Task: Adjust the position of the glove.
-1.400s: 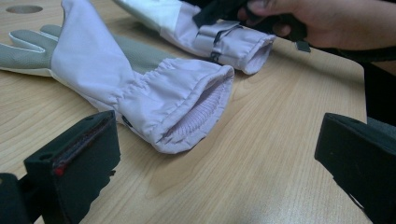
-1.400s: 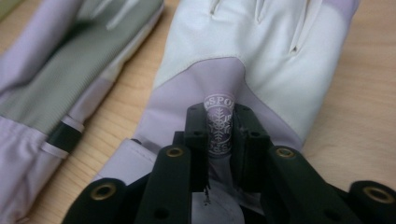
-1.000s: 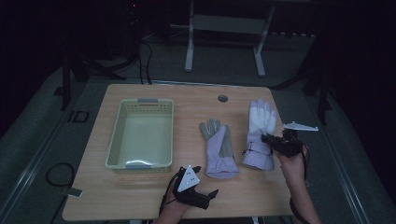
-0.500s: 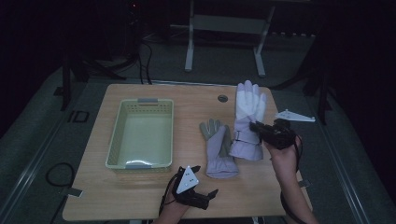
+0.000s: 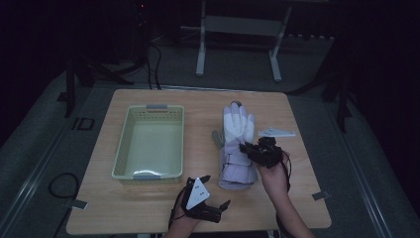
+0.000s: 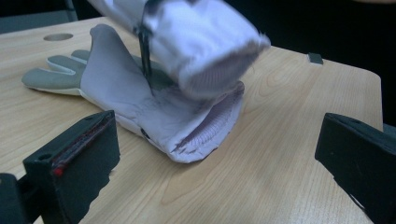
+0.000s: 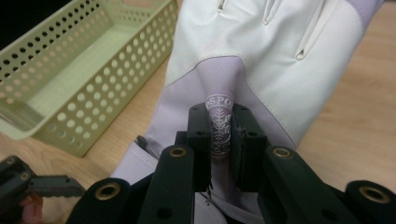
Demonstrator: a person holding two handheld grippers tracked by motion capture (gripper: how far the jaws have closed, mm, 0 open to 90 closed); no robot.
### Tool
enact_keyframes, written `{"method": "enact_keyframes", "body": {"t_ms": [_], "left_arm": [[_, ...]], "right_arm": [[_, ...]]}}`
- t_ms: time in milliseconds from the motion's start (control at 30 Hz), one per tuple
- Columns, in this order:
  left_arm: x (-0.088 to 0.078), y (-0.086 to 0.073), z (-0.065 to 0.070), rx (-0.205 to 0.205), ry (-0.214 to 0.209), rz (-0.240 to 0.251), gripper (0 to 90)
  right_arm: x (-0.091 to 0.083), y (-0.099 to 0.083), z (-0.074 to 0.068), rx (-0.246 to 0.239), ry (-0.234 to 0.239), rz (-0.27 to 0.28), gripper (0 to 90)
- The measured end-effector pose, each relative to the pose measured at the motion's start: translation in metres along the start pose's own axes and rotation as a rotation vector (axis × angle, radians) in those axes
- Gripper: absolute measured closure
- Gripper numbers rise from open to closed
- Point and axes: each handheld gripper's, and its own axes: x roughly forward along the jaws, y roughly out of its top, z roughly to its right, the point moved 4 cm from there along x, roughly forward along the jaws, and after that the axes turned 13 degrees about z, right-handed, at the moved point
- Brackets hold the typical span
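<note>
White glove (image 5: 237, 126) sits at centre-right of the high view, lifted above a second, grey-palmed glove (image 5: 236, 173) that lies flat on the desk (image 5: 297, 198). Right tool (image 5: 246, 149) holds the white glove: in the right gripper view its jaws are pinched nearly closed on a fold of lavender fabric with printed lettering at the glove's wrist (image 7: 219, 126). White glove's fingers point toward the upper part of the frame, tips near a small round hole in the desk top.

Lower glove: in the left gripper view its cuff opening (image 6: 205, 135) faces the camera, ribbed lining visible; grey fingers extend toward the upper left of that frame. The lifted glove's cuff hangs blurred just above it.

Left tool (image 5: 219, 195) rests at the lower centre of the high view, near the desk's near edge, jaws spread wide, nothing between them. Bare wood separates it from the lower glove's cuff.

Green perforated basket (image 5: 148, 144) occupies the left-centre of the frame, empty, its right wall near the gloves with a strip of bare desk between.

Open room: a broad bare area at the right side and lower right corner of the desk; a narrower band along the far edge above the basket.
</note>
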Motion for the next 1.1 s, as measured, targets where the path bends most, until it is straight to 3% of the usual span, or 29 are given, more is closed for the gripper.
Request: {"method": "enact_keyframes", "body": {"t_ms": [300, 433, 767, 900, 1100], "left_arm": [[0.002, -0.001, 0.0, -0.001, -0.001, -0.012, 0.1], [0.002, -0.002, 0.0, -0.005, 0.0, -0.017, 0.2], [0.002, -0.002, 0.0, -0.008, -0.005, -0.02, 0.2], [0.004, -0.003, 0.001, 0.009, -0.009, -0.032, 0.2], [0.004, -0.004, 0.002, 0.03, -0.006, -0.032, 0.1]], "right_arm": [[0.019, -0.012, 0.002, 0.0, -0.017, -0.058, 79.5], [0.028, -0.018, 0.006, 0.038, -0.036, -0.065, 79.5], [0.046, -0.041, 0.017, 0.015, -0.088, -0.127, 77.9], [0.048, -0.042, 0.017, 0.002, -0.072, -0.143, 75.3], [0.037, -0.032, 0.014, -0.077, 0.002, -0.118, 58.0]]}}
